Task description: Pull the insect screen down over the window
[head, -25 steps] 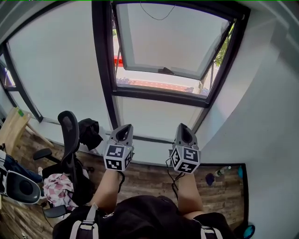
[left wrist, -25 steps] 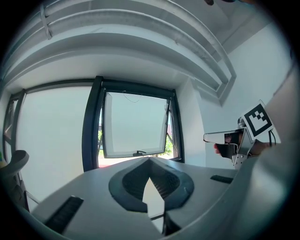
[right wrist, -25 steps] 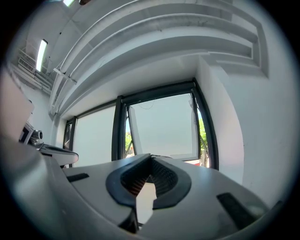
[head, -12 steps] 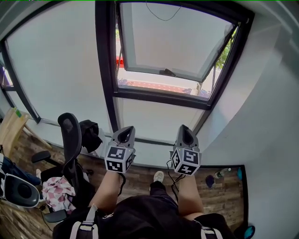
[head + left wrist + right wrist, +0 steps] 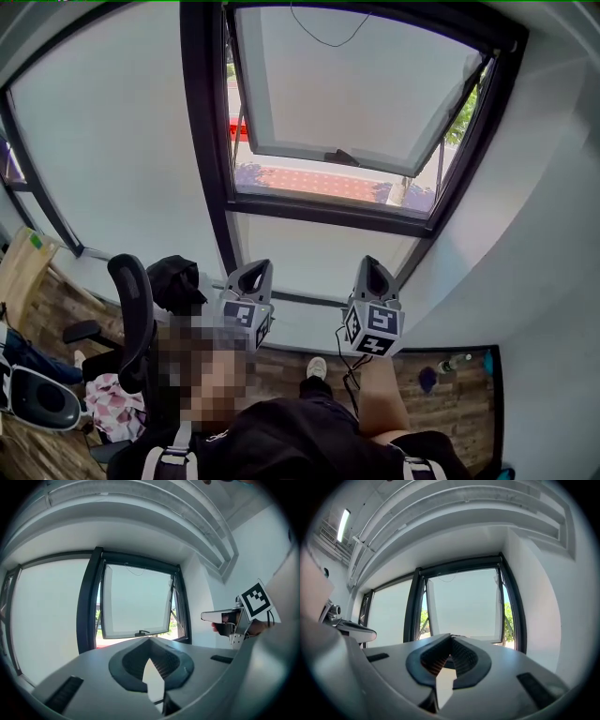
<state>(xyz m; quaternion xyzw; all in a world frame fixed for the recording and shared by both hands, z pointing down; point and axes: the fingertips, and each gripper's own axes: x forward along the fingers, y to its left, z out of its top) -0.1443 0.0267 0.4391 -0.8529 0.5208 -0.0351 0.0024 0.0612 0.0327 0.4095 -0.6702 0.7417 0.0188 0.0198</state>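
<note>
Claws both pinched together, empty: we hold L claw [image 5: 251,272] & R claw [image 5: 373,270] level, facing the tilted-open window [image 5: 356,94]

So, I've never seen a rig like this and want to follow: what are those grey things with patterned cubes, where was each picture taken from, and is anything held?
A person holds a two-jaw tool in each hand: the left gripper and right gripper; the cubes belong to them. One picture comes from a head camera looking down; the others from cameras riding on each gripper. Both grippers are shut and empty. Ahead is a window, its sash tilted open; an office chair stands at the left.
</note>
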